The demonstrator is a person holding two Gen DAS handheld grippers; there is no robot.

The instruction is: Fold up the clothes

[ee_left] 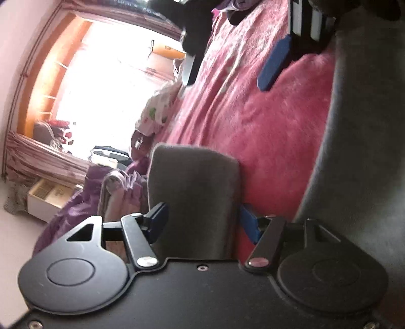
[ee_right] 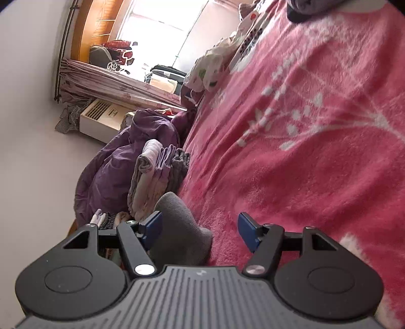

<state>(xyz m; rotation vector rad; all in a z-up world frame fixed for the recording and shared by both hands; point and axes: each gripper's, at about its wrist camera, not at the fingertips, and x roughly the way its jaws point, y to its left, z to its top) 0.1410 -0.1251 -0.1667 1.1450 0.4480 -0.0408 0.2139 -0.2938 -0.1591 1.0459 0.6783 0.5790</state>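
Observation:
A grey garment (ee_left: 195,189) lies on the pink fleece blanket (ee_left: 265,131), and one squared end of it rises between the fingers of my left gripper (ee_left: 202,225). Those jaws stand wide, with the cloth filling the gap; a broader part of the garment (ee_left: 367,126) runs up the right side. My right gripper (ee_right: 200,227) is open low over the blanket (ee_right: 303,126). A rounded grey end of the garment (ee_right: 179,227) sits against its left finger, and bare blanket shows beside the right one. The right gripper's blue pad (ee_left: 273,63) shows in the left wrist view.
Both views are rolled sideways. At the bed's edge a stack of folded clothes (ee_right: 154,177) leans on a purple duvet (ee_right: 114,157). A white floral cloth (ee_right: 210,68) and dark clothes (ee_right: 308,7) lie farther up the bed. A white unit (ee_right: 101,114) stands below the window.

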